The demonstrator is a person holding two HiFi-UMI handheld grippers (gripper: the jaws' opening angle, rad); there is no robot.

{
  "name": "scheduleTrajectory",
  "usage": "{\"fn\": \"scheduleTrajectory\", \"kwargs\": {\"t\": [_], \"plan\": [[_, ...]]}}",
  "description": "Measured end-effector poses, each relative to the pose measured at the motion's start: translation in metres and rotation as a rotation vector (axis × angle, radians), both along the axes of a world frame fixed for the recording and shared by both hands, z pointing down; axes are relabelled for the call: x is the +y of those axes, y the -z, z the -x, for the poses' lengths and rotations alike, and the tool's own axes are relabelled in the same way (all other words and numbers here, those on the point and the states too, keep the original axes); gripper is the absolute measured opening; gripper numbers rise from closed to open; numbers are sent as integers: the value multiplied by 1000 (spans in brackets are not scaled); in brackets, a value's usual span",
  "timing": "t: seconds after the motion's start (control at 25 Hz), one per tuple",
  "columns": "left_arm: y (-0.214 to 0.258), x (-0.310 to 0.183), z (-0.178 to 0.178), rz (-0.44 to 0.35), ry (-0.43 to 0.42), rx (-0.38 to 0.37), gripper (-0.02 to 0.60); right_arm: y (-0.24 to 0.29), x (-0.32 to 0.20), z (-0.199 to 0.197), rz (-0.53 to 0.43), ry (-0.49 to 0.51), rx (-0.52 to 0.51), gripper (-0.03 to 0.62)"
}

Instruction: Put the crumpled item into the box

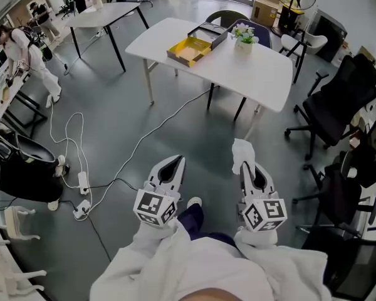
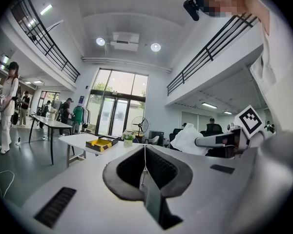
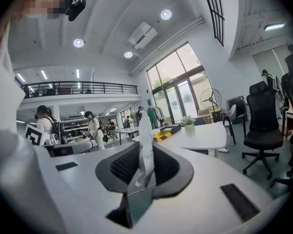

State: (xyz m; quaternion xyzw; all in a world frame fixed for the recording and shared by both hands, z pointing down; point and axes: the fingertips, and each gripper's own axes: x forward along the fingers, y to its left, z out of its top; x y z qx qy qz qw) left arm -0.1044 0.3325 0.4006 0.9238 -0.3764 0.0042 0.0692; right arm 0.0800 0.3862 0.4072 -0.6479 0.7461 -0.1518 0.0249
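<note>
The crumpled item (image 1: pixel 240 152) is a white wad of paper, and my right gripper (image 1: pixel 246 165) is shut on it, holding it over the grey floor. In the right gripper view the paper (image 3: pixel 145 143) stands up as a strip pinched between the pads. My left gripper (image 1: pixel 177 160) hangs beside it at the same height, shut and holding nothing; its jaws meet in a thin line (image 2: pixel 145 155). The box (image 1: pixel 197 43), black outside and yellow inside, lies open on the white table (image 1: pixel 257 74) well ahead of both grippers. It also shows far off as a small box (image 2: pixel 102 142) and box (image 3: pixel 168 130).
A small flower pot (image 1: pixel 244 40) stands by the box. Black office chairs (image 1: pixel 335 108) crowd the right side. Cables and a power strip (image 1: pixel 83 182) lie on the floor at left. A second table (image 1: pixel 106 14) and a person (image 1: pixel 25 55) are at the far left.
</note>
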Motion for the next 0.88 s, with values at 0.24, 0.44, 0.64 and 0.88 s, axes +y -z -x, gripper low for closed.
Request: {"fn": "scheduleTrajectory", "kwargs": {"t": [0.24,0.44,0.64,0.88], "plan": [[-7,-43,-2,10,-11,-1,18,-5,-44,-1,1,-9,3,81],[-13,-76,-3,14,-20,-3,18,-10,-79,-3,-1,-15,-4,81],[-20,-104,-1,24,-20,-12,18,-18,-110,-1,9,-10,-12,81],[-27,-113,2,41,-24,-23,18,-23,-123,2,26,-4,-21,81]]}}
